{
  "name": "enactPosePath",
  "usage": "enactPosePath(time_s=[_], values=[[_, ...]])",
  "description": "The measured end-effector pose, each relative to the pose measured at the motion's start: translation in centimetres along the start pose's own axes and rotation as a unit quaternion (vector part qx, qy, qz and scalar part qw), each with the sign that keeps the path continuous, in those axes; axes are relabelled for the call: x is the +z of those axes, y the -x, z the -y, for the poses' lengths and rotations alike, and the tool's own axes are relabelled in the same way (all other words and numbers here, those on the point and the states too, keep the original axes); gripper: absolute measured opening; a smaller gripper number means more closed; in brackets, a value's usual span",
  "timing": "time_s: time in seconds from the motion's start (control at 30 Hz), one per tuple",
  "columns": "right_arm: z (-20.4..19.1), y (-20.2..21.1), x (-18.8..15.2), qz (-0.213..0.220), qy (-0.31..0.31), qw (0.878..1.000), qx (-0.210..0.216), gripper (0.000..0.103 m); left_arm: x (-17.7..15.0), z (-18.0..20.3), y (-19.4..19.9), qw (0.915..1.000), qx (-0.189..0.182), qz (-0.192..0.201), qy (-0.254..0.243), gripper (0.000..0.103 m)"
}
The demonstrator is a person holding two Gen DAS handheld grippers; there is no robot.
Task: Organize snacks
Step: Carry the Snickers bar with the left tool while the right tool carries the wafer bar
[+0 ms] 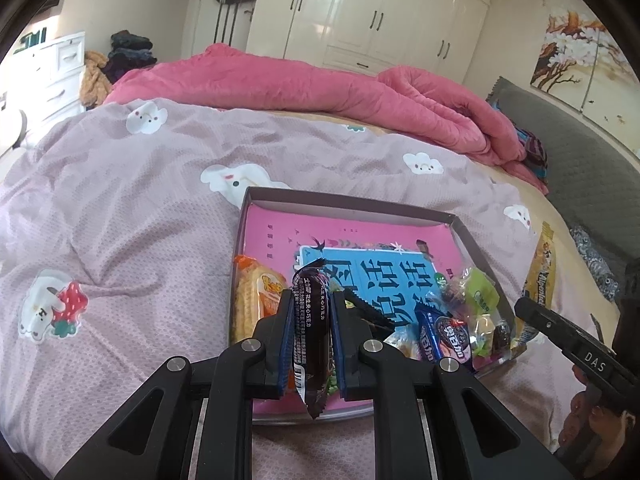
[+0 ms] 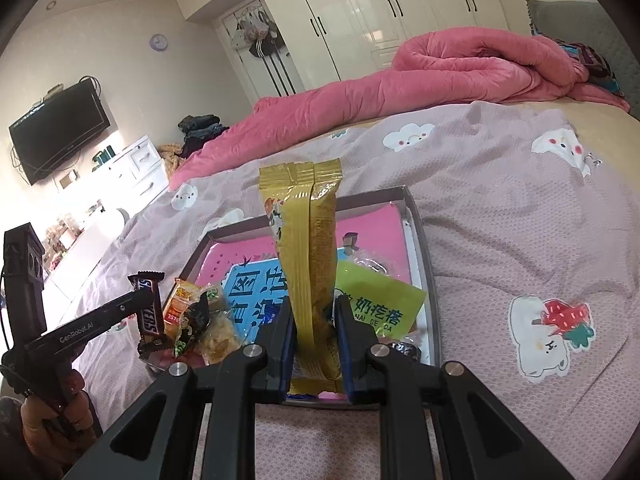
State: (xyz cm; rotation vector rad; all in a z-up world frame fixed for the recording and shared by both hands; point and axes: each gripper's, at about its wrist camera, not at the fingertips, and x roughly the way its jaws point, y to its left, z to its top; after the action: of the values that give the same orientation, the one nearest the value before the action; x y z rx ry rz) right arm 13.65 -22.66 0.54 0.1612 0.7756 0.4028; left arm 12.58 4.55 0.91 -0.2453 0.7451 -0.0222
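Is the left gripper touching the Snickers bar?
Touching. The left wrist view shows the Snickers bar pinched upright in the left gripper, both jaws pressed flat against its wrapper. The right wrist view agrees.

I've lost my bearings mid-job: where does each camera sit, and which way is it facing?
Left wrist: on the left gripper, looking along its fingers, shut on a dark Snickers bar, over the tray; the right gripper and fingers show at right.
Right wrist: on the right gripper, shut on a gold packet, facing the tray; the left gripper and hand show at left.
Shared: tray, pink quilt, wardrobe.
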Motion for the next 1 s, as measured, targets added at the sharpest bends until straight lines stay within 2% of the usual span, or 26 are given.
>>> enactPosePath(time_s=[0.27, 1.0], values=[[-0.6, -1.1, 0.0, -0.012, 0.009, 1.000, 0.001, 0.019, -0.2, 0.2, -0.8, 0.9998, 0.000, -0.017, -0.004, 0.017], [-0.5, -3.3, -0.1, -0.035, 0.006, 0.999, 0.013, 0.019, -0.8, 0.7, -1.5, 0.9993, -0.008, -0.032, -0.016, 0.017]])
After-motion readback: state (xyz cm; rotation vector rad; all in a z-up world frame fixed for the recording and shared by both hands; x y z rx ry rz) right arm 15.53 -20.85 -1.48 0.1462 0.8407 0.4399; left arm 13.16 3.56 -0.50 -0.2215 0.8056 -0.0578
